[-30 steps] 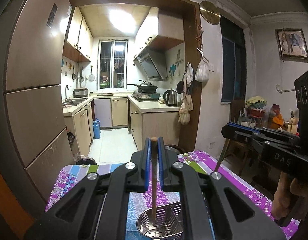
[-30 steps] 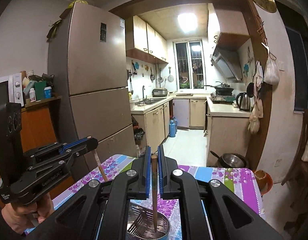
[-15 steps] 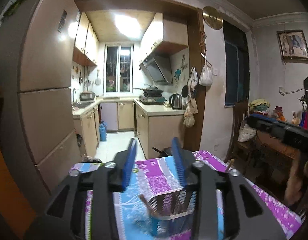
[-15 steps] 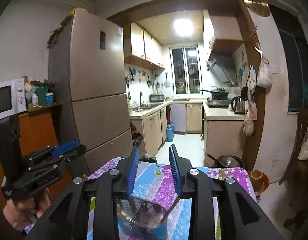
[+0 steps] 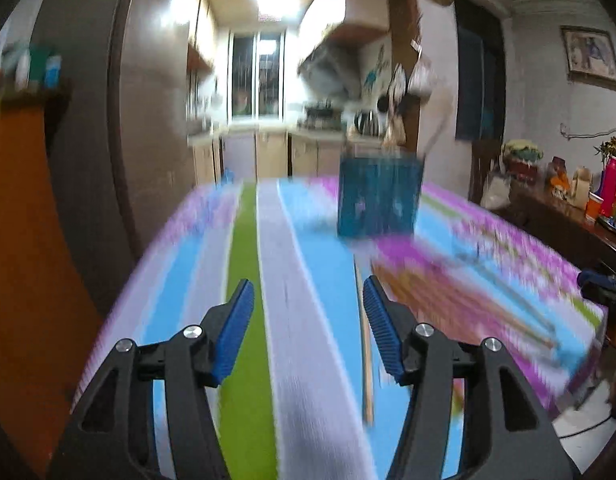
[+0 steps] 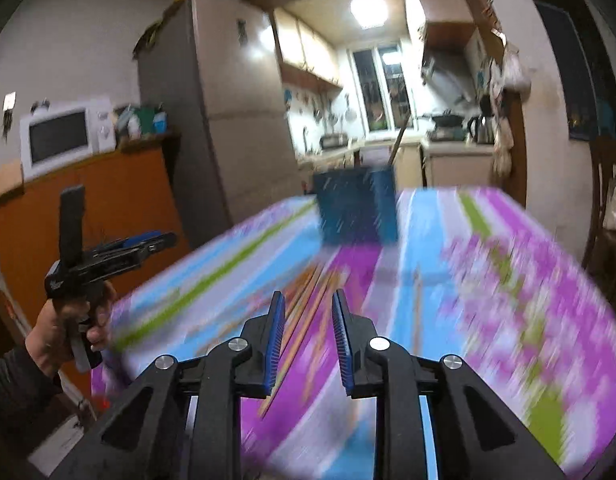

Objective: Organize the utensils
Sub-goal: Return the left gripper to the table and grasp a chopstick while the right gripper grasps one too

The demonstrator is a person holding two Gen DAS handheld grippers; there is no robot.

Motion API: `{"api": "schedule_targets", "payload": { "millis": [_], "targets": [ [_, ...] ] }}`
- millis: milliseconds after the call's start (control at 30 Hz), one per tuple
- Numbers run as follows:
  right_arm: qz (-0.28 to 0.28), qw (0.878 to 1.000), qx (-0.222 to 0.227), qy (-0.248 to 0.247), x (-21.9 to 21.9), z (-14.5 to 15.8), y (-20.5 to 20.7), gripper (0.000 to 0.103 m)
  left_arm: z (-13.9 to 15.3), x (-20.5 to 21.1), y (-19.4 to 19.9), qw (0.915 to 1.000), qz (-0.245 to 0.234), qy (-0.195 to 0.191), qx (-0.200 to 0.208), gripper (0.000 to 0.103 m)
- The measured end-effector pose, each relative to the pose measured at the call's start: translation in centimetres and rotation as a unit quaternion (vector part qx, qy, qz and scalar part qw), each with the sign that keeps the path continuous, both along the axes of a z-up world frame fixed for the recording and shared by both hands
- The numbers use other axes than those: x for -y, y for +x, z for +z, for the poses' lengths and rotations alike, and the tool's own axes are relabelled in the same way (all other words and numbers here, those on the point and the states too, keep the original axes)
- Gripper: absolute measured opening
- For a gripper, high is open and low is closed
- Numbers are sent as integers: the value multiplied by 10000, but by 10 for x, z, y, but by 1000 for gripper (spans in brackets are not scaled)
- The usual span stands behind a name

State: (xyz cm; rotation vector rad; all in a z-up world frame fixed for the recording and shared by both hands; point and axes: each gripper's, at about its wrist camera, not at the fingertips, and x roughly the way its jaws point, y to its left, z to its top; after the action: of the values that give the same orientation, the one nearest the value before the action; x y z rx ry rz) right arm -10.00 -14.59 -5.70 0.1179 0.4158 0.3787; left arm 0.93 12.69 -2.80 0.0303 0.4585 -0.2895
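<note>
On the striped, flowered tablecloth (image 5: 292, 320) in front of you, one blue utensil holder (image 5: 377, 196) stands toward the far end, with at least one wooden stick (image 6: 396, 145) leaning out of its top. Both views are smeared by motion, so you cannot get an exact count of the loose utensils. From your right gripper (image 6: 308, 338) a bundle of several chopsticks (image 6: 308, 300) lies between you and the holder, running toward it; from your left gripper (image 5: 308, 324) one single chopstick (image 5: 365, 360) lies just beside the right-hand finger, and a few more long utensils (image 5: 503, 288) are scattered on the cloth's right part.

Your left gripper's jaws are spread and opening, nothing between them. Your right gripper's jaws are narrowly apart and closing, also empty; the chopsticks lie beyond and below them. Your left hand (image 6: 68, 322) holds its tool off the table's left edge.
</note>
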Motion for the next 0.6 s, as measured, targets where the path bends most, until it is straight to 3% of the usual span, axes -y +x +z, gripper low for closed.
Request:
{"api": "schedule_targets", "payload": {
  "millis": [167, 367, 600],
  "targets": [
    [34, 9979, -156, -625, -39, -35, -6, 26, -40, 9, -17, 9995, -115, 112, -264, 54],
    [-147, 9964, -309, -772, -47, -48, 5, 26, -57, 12, -18, 9989, -314, 185, -302, 53],
    [-269, 9961, -305, -787, -44, -54, 8, 21, -74, 22, -28, 9970, -619, 357, -309, 36]
  ]
}}
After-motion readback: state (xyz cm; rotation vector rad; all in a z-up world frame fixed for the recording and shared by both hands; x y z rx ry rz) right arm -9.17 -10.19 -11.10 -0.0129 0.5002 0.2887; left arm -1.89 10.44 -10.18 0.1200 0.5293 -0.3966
